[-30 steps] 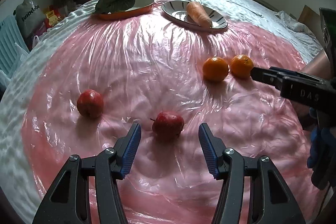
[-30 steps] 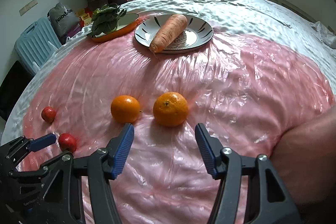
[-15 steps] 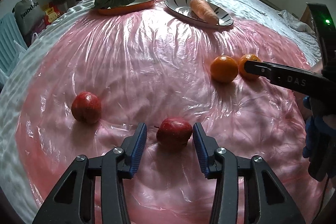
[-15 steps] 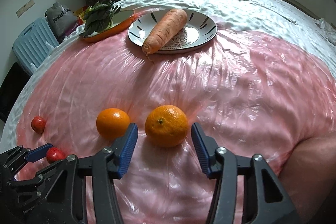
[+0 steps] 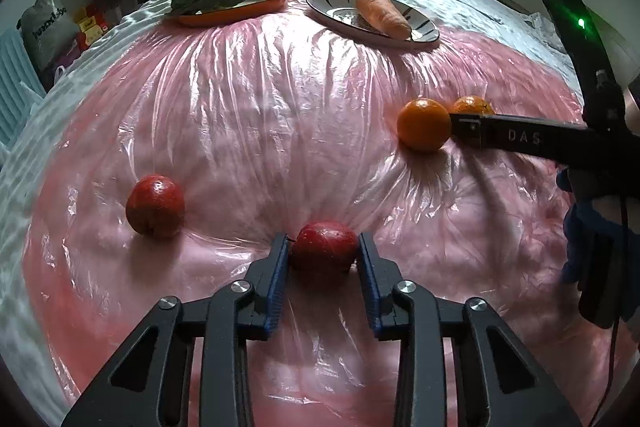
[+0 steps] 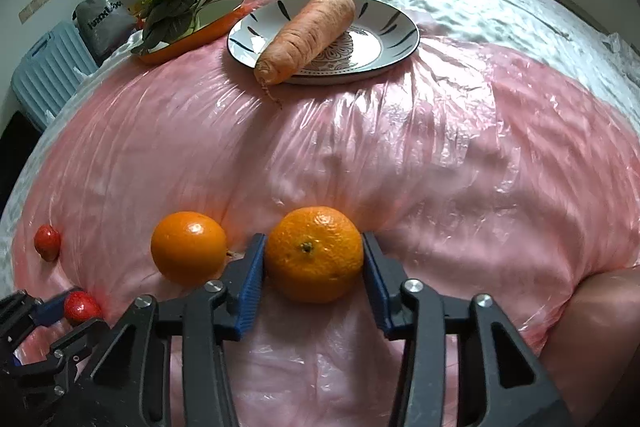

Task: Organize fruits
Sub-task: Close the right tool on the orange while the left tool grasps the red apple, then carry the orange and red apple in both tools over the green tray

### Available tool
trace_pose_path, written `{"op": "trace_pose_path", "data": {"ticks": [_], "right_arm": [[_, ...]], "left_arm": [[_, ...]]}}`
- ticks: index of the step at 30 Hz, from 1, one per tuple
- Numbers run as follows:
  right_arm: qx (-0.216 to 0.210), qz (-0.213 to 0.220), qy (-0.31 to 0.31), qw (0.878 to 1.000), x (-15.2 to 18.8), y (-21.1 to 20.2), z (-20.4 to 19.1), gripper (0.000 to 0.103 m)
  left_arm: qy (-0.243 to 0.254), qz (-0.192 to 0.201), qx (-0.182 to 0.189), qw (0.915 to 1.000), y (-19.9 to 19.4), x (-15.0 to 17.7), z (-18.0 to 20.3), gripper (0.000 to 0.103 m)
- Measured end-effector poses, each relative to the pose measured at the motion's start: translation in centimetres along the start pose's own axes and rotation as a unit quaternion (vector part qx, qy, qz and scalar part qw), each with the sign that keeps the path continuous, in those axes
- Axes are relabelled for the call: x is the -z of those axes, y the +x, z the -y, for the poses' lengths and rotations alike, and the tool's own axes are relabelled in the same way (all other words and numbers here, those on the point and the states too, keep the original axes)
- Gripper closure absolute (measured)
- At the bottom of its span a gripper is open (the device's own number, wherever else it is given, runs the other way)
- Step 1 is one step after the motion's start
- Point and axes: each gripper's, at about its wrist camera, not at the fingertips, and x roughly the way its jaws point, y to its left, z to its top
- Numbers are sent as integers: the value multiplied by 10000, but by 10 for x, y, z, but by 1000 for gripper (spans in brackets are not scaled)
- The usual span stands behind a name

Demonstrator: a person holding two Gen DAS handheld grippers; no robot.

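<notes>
My left gripper (image 5: 323,251) is shut on a red apple (image 5: 324,245) that rests on the pink plastic-covered table (image 5: 260,131); both blue pads touch its sides. A second red apple (image 5: 155,206) lies to its left. My right gripper (image 6: 314,257) is shut on an orange (image 6: 315,254) on the table. A second orange (image 6: 189,247) lies just left of it, touching the left finger's outer side. In the left wrist view the near orange (image 5: 424,125) shows, and the gripped one (image 5: 472,105) is half hidden behind the right gripper's finger.
At the table's far side a patterned white plate (image 6: 384,39) holds a carrot (image 6: 308,31), and an orange-rimmed plate (image 6: 200,31) holds leafy greens (image 6: 172,11). A blue suitcase (image 6: 48,71) and bags stand on the floor at the left.
Both grippers moved forward and closed: the left one's fingers now press the near apple, and the right one's fingers now press the right orange.
</notes>
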Motion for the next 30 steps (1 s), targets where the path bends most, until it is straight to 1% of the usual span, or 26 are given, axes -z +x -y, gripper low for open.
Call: {"op": "trace_pose_path", "data": {"ticks": [5, 7, 10, 13, 19, 30], "right_arm": [[-254, 8, 305, 9992, -1, 1, 9, 18], [-450, 56, 549, 9975, -1, -2, 17, 18], [-608, 80, 769, 9951, -1, -4, 23, 18], [-713, 135, 928, 9930, -2, -8, 27, 18], [-683, 215, 941, 9930, -5, -22, 26, 18], [-515, 300, 872, 9944, -1, -48, 28, 18]], "left_arm": [[-17, -12, 83, 10000, 0, 0, -2, 74], [-145, -27, 194, 9997, -2, -2, -7, 74], [-373, -59, 395, 9985, -3, -4, -15, 74], [-499, -48, 470, 9976, -7, -7, -20, 74], [-520, 46, 515, 9973, -17, -11, -22, 74], [-518, 132, 423, 9977, -30, -10, -23, 74]]}}
